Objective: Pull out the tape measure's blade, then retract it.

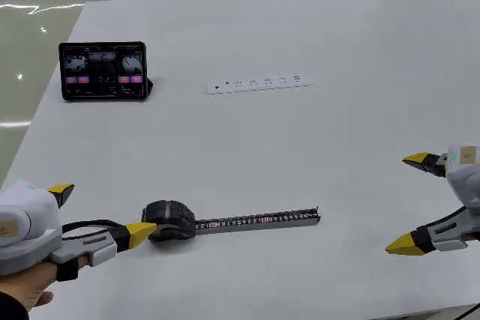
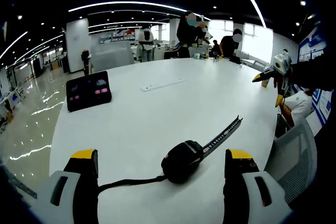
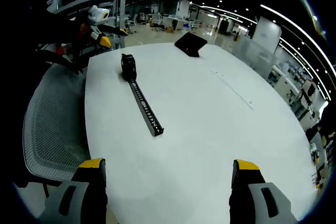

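Black tape measure case (image 1: 169, 219), lower left of frame, lies with marked blade (image 1: 259, 219) drawn out rightward; left gripper (image 1: 102, 210) brackets it unclosed, apparently for retraction; right gripper (image 1: 409, 201) gapes empty.

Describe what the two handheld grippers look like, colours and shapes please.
Both match: the left gripper and right gripper have bulky white housings, grey fingers with black sections, and pointed yellow tips. Each housing carries a small tan square label. A black strap wraps the left one's handle, and a dark sleeve edge shows beside it.
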A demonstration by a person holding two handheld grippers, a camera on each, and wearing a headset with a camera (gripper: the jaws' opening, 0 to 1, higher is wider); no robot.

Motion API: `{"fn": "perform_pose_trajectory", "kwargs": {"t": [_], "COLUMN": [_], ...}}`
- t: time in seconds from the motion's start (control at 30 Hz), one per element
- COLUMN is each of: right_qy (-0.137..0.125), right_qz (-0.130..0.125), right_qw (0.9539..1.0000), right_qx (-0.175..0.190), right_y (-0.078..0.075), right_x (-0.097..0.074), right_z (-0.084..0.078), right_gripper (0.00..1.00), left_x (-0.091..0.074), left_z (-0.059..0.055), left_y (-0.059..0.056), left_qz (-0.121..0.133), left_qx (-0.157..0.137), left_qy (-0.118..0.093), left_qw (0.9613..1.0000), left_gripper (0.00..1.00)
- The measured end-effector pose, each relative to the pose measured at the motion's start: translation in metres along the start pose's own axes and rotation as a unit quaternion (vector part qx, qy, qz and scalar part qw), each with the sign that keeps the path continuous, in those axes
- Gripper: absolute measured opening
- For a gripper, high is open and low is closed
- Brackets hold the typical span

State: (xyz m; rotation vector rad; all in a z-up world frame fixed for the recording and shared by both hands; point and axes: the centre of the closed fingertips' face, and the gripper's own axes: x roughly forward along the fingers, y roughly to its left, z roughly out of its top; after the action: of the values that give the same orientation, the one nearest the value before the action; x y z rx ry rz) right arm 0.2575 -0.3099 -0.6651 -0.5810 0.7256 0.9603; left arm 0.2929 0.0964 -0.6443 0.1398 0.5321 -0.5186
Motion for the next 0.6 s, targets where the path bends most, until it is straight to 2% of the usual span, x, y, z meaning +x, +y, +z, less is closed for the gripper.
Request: {"fn": "perform_pose_trajectory", "kwargs": {"t": [0.13, 0.23, 0.33, 0.43, 0.6], "right_qy": [0.010, 0.009, 0.021, 0.025, 0.033], "right_qz": [0.012, 0.025, 0.029, 0.037, 0.049], "right_qw": [0.9998, 0.9991, 0.9986, 0.9981, 0.9967], "right_qx": [-0.011, -0.032, -0.039, -0.042, -0.056], "right_y": [0.001, 0.002, 0.000, -0.002, -0.005], "right_x": [0.008, 0.017, 0.027, 0.038, 0.055], "right_z": [0.003, 0.006, 0.006, 0.010, 0.018], "right_gripper": [0.99, 0.99, 0.99, 0.99, 0.99], "left_x": [0.007, 0.013, 0.020, 0.030, 0.044], "left_z": [-0.008, -0.014, -0.017, -0.016, -0.017], "left_y": [-0.003, -0.006, -0.008, -0.013, -0.022], "left_qz": [0.005, 0.012, 0.022, 0.029, 0.039], "left_qx": [-0.004, -0.014, -0.030, -0.044, -0.030], "left_qy": [0.006, 0.013, 0.014, 0.006, 0.007], "left_qw": [1.0000, 0.9997, 0.9992, 0.9986, 0.9988], "left_gripper": [0.99, 0.99, 0.97, 0.98, 0.99]}}
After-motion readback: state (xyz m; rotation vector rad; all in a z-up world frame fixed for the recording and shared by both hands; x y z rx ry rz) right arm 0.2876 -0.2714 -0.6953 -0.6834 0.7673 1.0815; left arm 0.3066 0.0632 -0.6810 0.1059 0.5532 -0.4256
